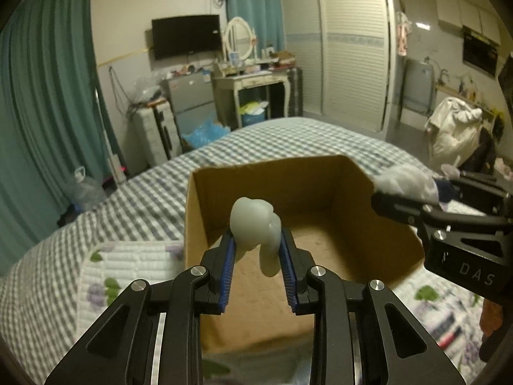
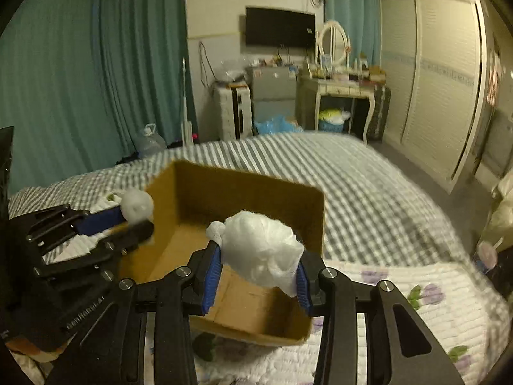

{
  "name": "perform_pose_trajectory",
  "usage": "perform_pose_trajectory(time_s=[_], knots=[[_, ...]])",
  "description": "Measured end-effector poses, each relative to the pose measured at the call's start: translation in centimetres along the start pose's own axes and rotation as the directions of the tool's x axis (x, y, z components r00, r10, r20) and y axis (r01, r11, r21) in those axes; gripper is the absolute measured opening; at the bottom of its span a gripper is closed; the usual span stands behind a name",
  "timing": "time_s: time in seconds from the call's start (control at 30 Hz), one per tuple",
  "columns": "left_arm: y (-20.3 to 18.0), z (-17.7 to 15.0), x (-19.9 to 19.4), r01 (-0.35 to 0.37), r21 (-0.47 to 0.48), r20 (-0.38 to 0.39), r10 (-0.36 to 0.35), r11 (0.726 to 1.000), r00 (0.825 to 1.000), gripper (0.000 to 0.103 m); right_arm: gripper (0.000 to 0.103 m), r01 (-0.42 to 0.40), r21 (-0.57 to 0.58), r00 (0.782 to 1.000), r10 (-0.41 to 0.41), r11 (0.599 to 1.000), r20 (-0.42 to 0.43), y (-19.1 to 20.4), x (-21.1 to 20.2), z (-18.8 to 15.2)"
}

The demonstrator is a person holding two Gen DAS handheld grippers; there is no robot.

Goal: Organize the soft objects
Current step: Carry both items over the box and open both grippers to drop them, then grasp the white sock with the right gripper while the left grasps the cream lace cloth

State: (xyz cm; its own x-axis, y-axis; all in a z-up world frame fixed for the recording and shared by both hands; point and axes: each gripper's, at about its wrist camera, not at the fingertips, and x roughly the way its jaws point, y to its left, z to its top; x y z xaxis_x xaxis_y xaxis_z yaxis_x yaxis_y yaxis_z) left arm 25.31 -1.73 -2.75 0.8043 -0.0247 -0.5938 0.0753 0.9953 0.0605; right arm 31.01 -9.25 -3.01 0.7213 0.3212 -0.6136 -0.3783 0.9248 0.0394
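Note:
An open cardboard box (image 1: 320,173) stands on the bed; it also shows in the right wrist view (image 2: 250,192). My left gripper (image 1: 256,240) is shut on a pale squishy toy (image 1: 255,224) and holds it over the box's near left part. In the right wrist view this gripper (image 2: 134,221) and toy (image 2: 138,205) are at the box's left wall. My right gripper (image 2: 259,256) is shut on a white cotton wad (image 2: 263,250) above the box's near right part. In the left wrist view it (image 1: 384,195) comes in from the right with the wad (image 1: 407,181).
The bed has a grey checked cover (image 1: 288,138) and a floral quilt (image 2: 416,292) under the box. Behind the bed are teal curtains (image 2: 96,64), a dressing table (image 1: 253,83), a white wardrobe (image 1: 346,48) and a water jug (image 2: 149,141).

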Motion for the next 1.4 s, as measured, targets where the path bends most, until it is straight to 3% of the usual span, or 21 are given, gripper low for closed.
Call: perform_pose_trajectory(time_s=[0.13, 0.2, 0.27, 0.33, 0.5, 0.73, 0.83, 0.97, 1.13, 1.27, 1.4], knots=[[-0.7, -0.3, 1.2, -0.021, 0.041, 0.015, 0.02, 0.999, 1.0, 0.034, 0.041, -0.017, 0.023, 1.0, 0.017, 1.0, -0.026, -1.3, 2.5, -0.5], [-1.4, -0.6, 1.1, -0.067, 0.086, 0.036, 0.064, 0.994, 0.997, 0.038, 0.051, 0.003, 0.028, 1.0, -0.002, 1.0, -0.024, -1.7, 2.8, -0.6], [-1.7, -0.8, 0.5, -0.081, 0.101, 0.046, 0.077, 0.992, 0.996, 0.078, 0.069, -0.006, 0.05, 1.0, 0.007, 0.999, -0.024, -2.2, 2.8, -0.4], [-1.4, -0.7, -0.7, -0.108, 0.082, 0.079, 0.102, 0.991, 0.992, 0.088, 0.077, 0.003, 0.068, 1.0, -0.003, 0.998, -0.004, -2.6, 1.8, -0.2], [-0.2, 0.6, -4.9, -0.101, 0.047, 0.099, 0.096, 0.994, 0.99, 0.088, 0.082, 0.03, 0.083, 0.997, -0.035, 0.996, 0.063, -2.3, -3.9, 0.6], [1.8, 1.5, -16.4, -0.093, 0.005, 0.19, 0.09, 0.996, 0.978, 0.093, 0.095, 0.063, 0.048, 0.984, -0.07, 0.997, 0.163, 0.4, -15.7, 1.5], [2.9, 0.4, -20.5, -0.101, -0.017, 0.216, 0.102, 0.995, 0.971, 0.095, 0.099, 0.081, 0.014, 0.98, -0.082, 0.997, 0.181, 2.5, -19.9, 0.5], [3.9, -2.3, -23.2, -0.074, -0.028, 0.216, 0.078, 0.997, 0.973, 0.095, 0.103, 0.077, -0.026, 0.982, -0.071, 0.997, 0.176, 5.1, -22.8, -1.8], [5.5, -6.6, -21.9, -0.059, -0.098, 0.118, 0.071, 0.993, 0.99, 0.095, 0.103, 0.044, -0.078, 0.991, -0.033, 0.996, 0.129, 8.6, -21.9, -6.4], [6.1, -10.7, -18.4, -0.095, -0.136, 0.039, 0.102, 0.986, 0.994, 0.095, 0.103, 0.001, -0.108, 0.998, 0.005, 0.994, 0.056, 10.7, -17.8, -9.9], [5.9, -14.8, -13.9, -0.096, -0.175, -0.074, 0.085, 0.98, 0.994, 0.094, 0.103, -0.012, -0.129, 1.0, 0.011, 0.992, -0.008, 11.8, -12.7, -12.5]])
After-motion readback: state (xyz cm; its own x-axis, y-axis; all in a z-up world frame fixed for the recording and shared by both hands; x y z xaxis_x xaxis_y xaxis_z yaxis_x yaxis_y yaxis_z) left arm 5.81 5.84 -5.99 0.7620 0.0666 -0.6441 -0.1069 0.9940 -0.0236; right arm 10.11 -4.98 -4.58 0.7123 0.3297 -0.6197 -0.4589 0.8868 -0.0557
